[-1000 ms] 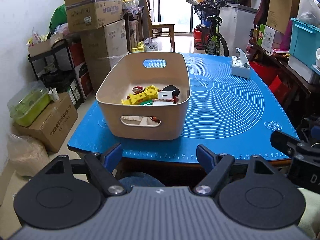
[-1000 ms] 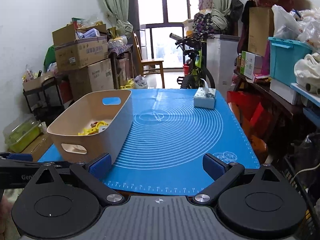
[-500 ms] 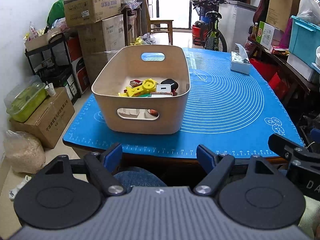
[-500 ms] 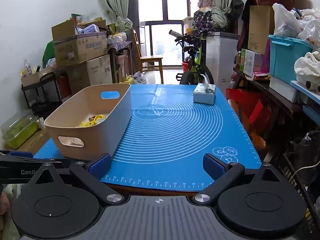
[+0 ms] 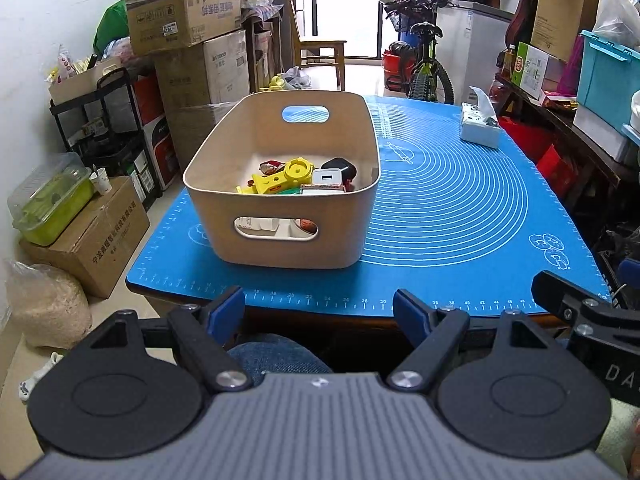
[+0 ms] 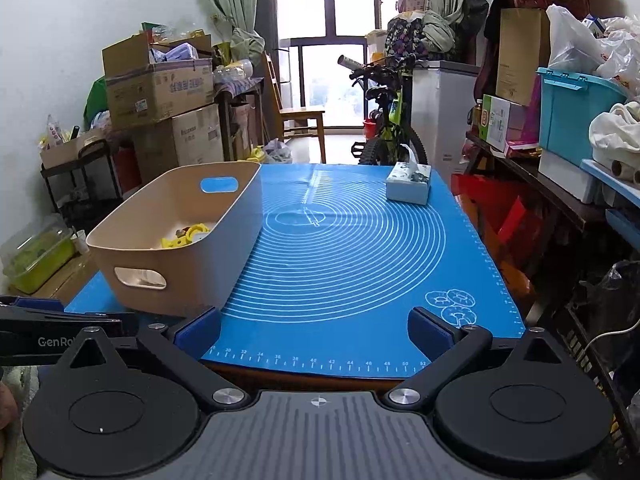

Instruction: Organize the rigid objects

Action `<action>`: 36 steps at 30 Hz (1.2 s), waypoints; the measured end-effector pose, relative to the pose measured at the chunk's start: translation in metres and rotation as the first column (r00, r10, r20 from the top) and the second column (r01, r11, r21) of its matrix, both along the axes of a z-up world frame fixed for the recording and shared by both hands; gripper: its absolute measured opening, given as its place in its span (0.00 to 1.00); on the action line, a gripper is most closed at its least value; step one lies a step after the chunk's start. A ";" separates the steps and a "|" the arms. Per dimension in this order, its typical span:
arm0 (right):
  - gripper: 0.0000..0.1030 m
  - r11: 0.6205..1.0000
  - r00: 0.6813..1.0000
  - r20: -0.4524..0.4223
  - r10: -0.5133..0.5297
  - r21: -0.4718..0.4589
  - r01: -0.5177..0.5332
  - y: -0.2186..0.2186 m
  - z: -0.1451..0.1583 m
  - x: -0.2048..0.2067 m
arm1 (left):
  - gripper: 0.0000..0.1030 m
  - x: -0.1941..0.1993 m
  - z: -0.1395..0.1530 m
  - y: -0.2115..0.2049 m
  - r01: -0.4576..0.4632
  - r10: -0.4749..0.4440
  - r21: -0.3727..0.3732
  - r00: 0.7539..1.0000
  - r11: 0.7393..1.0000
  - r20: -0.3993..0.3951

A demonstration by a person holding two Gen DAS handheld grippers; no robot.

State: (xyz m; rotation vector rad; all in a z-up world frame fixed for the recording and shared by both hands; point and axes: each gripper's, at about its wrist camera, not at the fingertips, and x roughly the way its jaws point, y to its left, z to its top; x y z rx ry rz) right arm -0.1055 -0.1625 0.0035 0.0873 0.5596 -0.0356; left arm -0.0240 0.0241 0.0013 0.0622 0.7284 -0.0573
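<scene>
A beige plastic bin [image 5: 280,248] stands on the left part of the blue mat [image 5: 448,200]. It holds several small rigid items: a yellow toy [image 5: 286,178], a white box [image 5: 328,178] and a black piece [image 5: 340,166]. The bin also shows in the right wrist view [image 6: 176,280]. My left gripper [image 5: 320,312] is open and empty, held back off the table's near edge, in front of the bin. My right gripper [image 6: 316,330] is open and empty at the near edge, right of the bin.
A tissue box [image 5: 478,126] sits at the mat's far right. Stacked cardboard boxes [image 5: 188,40] and a shelf stand left of the table. A bicycle [image 5: 420,68] is behind it. A side table with bins [image 6: 576,128] is on the right.
Both grippers have drawn back and risen a little from the table; the bin looks slightly farther away. Both stay open and empty.
</scene>
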 end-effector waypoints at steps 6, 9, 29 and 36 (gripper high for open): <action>0.98 1.000 1.000 -0.001 0.001 -0.002 -0.001 0.000 0.000 0.000 | 0.79 0.000 0.001 0.000 0.002 -0.002 -0.003 1.000 1.000 -0.003; 0.98 1.000 1.000 -0.005 0.003 -0.004 -0.003 0.000 -0.002 -0.001 | 0.79 0.000 0.001 0.000 0.003 -0.003 -0.002 1.000 1.000 -0.001; 0.98 1.000 1.000 -0.011 0.006 -0.011 -0.006 -0.002 -0.003 0.000 | 0.79 0.001 0.002 0.001 0.010 -0.010 0.010 1.000 1.000 0.006; 0.98 1.000 1.000 -0.011 0.006 -0.011 -0.006 -0.002 -0.003 0.000 | 0.79 0.001 0.002 0.002 0.010 -0.010 0.012 1.000 1.000 0.006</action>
